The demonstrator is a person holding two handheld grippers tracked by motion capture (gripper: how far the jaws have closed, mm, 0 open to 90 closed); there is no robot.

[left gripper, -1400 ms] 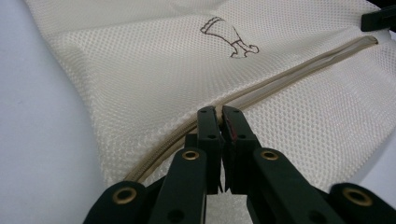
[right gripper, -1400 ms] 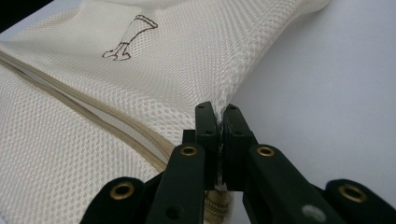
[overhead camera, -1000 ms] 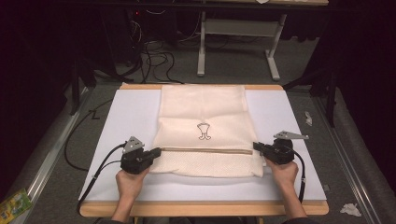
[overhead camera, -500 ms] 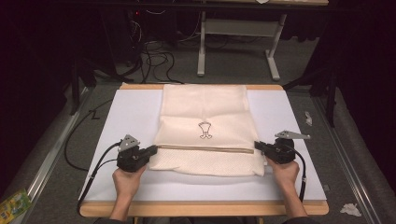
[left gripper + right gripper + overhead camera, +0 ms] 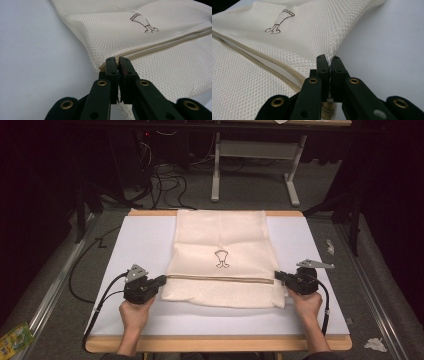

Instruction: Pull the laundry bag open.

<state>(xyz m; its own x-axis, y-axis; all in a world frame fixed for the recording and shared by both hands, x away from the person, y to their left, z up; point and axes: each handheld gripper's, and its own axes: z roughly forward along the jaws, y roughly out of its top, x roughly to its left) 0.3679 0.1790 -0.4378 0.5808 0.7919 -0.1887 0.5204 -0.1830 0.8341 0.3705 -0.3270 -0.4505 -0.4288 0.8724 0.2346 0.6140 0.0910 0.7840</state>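
Our left gripper (image 5: 161, 281) and right gripper (image 5: 278, 275) lie low, jaws clamped on the bag's (image 5: 223, 254) side edges. Bare desk (image 5: 140, 240) flanks it.

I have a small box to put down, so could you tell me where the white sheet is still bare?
Bare sheet lies left of the mesh bag up to the far-left corner, and right of it likewise. A strip runs along the near edge between the two hands. It is crowded at the bag's zip line, where the left claw and right claw pinch its edges.
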